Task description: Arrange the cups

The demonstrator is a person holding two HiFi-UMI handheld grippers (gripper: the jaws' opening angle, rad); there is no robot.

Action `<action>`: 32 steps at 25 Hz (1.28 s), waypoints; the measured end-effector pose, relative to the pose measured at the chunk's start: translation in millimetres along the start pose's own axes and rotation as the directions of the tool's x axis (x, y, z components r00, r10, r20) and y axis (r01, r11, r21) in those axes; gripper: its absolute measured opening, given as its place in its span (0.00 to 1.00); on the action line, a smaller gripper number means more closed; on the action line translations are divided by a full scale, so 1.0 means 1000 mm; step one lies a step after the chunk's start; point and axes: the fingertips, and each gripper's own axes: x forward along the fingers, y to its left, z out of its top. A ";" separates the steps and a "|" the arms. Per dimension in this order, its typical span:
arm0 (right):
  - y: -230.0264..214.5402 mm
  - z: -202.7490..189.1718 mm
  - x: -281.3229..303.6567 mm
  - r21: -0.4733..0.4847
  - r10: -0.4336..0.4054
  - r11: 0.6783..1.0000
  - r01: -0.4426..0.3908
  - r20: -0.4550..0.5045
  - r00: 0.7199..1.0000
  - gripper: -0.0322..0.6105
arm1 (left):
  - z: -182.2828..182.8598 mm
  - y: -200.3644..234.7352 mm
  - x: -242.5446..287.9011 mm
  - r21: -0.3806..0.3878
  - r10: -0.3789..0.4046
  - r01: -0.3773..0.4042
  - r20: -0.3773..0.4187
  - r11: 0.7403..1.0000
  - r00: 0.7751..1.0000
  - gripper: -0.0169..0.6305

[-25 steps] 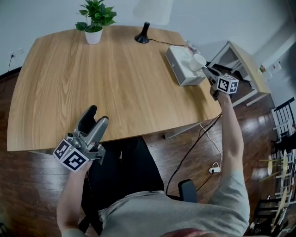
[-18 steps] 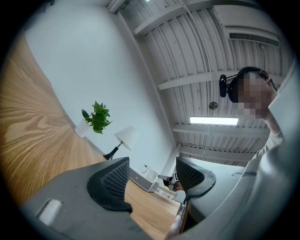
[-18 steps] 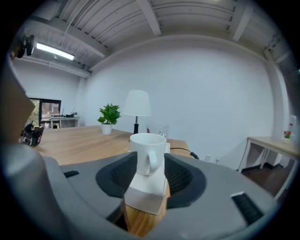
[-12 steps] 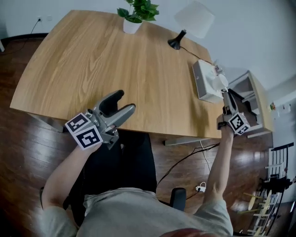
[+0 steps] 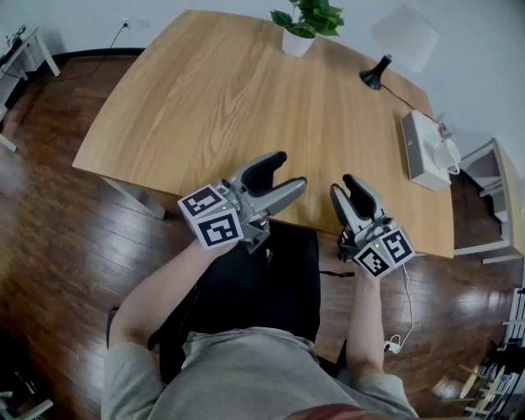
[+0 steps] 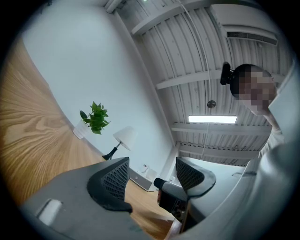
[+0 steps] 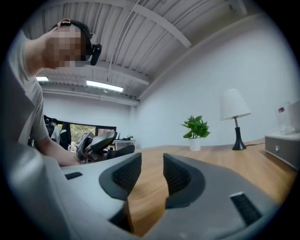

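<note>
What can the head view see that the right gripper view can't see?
Only the head view shows the dark wood floor and a cable lying on it. Only the right gripper view shows the ceiling, its strip light and a far window. Both show the wooden table, the potted plant, the lamp, the white box and the left gripper, its jaws apart.
</note>
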 end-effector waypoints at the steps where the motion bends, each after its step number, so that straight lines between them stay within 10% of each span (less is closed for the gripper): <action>1: 0.005 -0.005 0.005 0.000 0.002 1.000 -0.002 -0.009 1.000 0.27 | 0.000 0.000 0.000 -0.001 -0.002 0.002 0.000 1.000 1.000 0.50; 29: 0.010 -0.008 -0.006 0.074 -0.028 0.997 0.023 0.075 0.997 0.27 | 0.001 -0.001 -0.005 0.026 -0.003 0.004 -0.024 1.000 1.000 0.50; 32: 0.034 0.001 -0.004 -0.092 0.040 0.995 -0.032 0.086 0.996 0.21 | -0.001 -0.002 -0.006 0.026 -0.009 0.010 -0.030 1.000 1.000 0.50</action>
